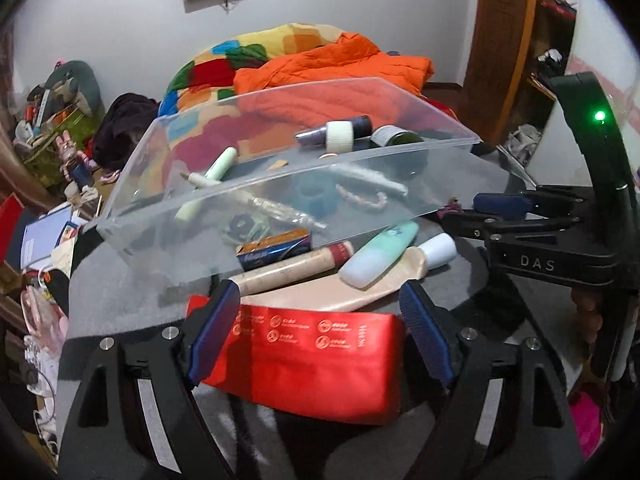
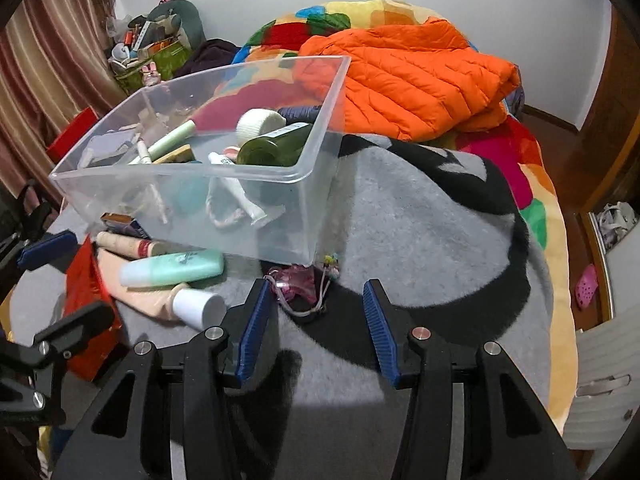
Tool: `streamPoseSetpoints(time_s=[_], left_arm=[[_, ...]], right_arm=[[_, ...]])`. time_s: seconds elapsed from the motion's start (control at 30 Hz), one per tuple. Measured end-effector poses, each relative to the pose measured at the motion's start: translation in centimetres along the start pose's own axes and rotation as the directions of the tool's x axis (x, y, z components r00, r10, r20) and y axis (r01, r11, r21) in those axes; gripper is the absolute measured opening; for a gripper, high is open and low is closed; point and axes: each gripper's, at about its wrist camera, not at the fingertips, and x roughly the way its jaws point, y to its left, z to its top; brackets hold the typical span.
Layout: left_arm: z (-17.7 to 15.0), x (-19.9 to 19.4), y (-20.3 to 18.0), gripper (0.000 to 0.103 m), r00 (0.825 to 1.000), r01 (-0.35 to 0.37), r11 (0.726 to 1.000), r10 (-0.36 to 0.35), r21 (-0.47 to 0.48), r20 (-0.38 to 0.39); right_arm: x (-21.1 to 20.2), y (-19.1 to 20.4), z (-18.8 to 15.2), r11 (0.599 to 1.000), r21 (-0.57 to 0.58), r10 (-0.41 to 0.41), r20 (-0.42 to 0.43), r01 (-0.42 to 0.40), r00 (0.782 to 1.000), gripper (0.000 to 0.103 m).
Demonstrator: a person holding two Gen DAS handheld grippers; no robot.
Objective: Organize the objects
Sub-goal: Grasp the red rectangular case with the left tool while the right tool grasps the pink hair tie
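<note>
Left gripper (image 1: 316, 312): your jaws stand wide apart, hanging over the red pouch (image 1: 316, 352); nothing pinched, pads clear of it on both sides.
Right gripper (image 2: 316, 320): your jaws are parted about halfway, empty, over the grey blanket (image 2: 420, 240); the pink trinket (image 2: 298, 284) lies just ahead of the left pad.
Bin (image 2: 316, 184): clear plastic, upright on the blanket, far side toward the orange jacket (image 2: 408, 80).
In the bin: green bottle (image 2: 274, 144) on its side, white-capped jar (image 2: 260, 122), pale green tube (image 2: 172, 140), white tube (image 2: 236, 188), plus smaller bits you can't make out through the wall.
Outside the bin, near side: mint bottle (image 2: 172, 272) lying flat, white-capped beige tube (image 2: 192, 308) under it, a tan tube with a red band (image 2: 128, 245) against the bin wall, a blue-orange box (image 1: 274, 250) beside that.
Pouch: flat on the blanket, nearest you, touching the beige tube's edge.
Trinket: at the bin's near corner; looks like a pink clip with a cord, though the view is too soft to be sure.
Background: patchwork quilt (image 2: 280, 28) behind the jacket, clutter along the wall.
</note>
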Motion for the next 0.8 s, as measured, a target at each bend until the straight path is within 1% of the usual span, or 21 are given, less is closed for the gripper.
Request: streamPoseSetpoints(time_s=[0.03, 0.07, 0.1, 0.13, 0.33, 0.4, 0.47, 0.6, 0.63, 0.7, 0.8], left_arm=[[-0.3, -0.2, 0.5, 0.082, 1.000, 0.005, 1.000, -0.005, -0.010, 0.002], [-0.5, -0.3, 0.8, 0.079, 1.000, 0.008, 1.000, -0.008, -0.013, 0.003], [-0.8, -0.5, 1.1, 0.077, 1.000, 0.011, 1.000, -0.011, -0.018, 0.003], [-1.1, -0.8, 1.7, 0.077, 1.000, 0.014, 1.000, -0.014, -0.022, -0.001], [-4.3, -2.6, 5.2, 0.077, 0.999, 0.029, 0.997, -0.031, -0.078, -0.026], [-5.2, -3.5, 6.0, 0.077, 0.999, 0.033, 0.995, -0.034, -0.090, -0.018], [-5.9, -4.5, 6.6, 0.077, 1.000, 0.011, 0.995, -0.012, -0.101, -0.013], [-6.8, -5.8, 7.6, 0.078, 1.000, -0.009, 0.991, 0.006, -0.132, -0.021], [-6.9, -5.8, 7.7, 0.078, 1.000, -0.017, 0.991, 0.014, -0.136, -0.027], [-7.0, -5.7, 7.8, 0.081, 0.999, -0.035, 0.989, 0.029, -0.144, -0.041], [-7.1, -5.0, 7.8, 0.083, 0.996, -0.072, 0.985, 0.062, -0.159, -0.066]], right_arm=[[0.2, 0.0, -0.1, 1.000, -0.003, 0.002, 0.003, -0.002, 1.000, 0.041], [0.2, 0.1, -0.1, 1.000, -0.005, -0.001, 0.014, 0.001, 1.000, 0.031], [0.1, 0.1, -0.1, 1.000, -0.009, 0.004, 0.017, -0.003, 1.000, 0.026], [-0.1, 0.1, -0.2, 1.000, -0.009, 0.015, 0.019, -0.015, 1.000, 0.025], [-0.8, 0.3, -0.9, 1.000, -0.027, 0.005, 0.033, -0.004, 0.999, 0.025], [-1.2, 0.4, -1.3, 1.000, -0.026, 0.013, 0.034, -0.012, 0.999, 0.025], [-1.6, 0.4, -1.7, 1.000, -0.021, 0.024, 0.035, -0.023, 0.999, 0.025], [-2.5, 1.0, -2.5, 0.999, -0.022, 0.045, 0.046, -0.044, 0.998, 0.025], [-2.7, 1.1, -2.6, 0.999, -0.026, 0.049, 0.050, -0.047, 0.998, 0.025], [-3.2, 1.5, -2.9, 0.998, -0.035, 0.053, 0.059, -0.051, 0.997, 0.025], [-3.7, 1.9, -3.1, 0.997, -0.035, 0.065, 0.070, -0.063, 0.995, 0.025]])
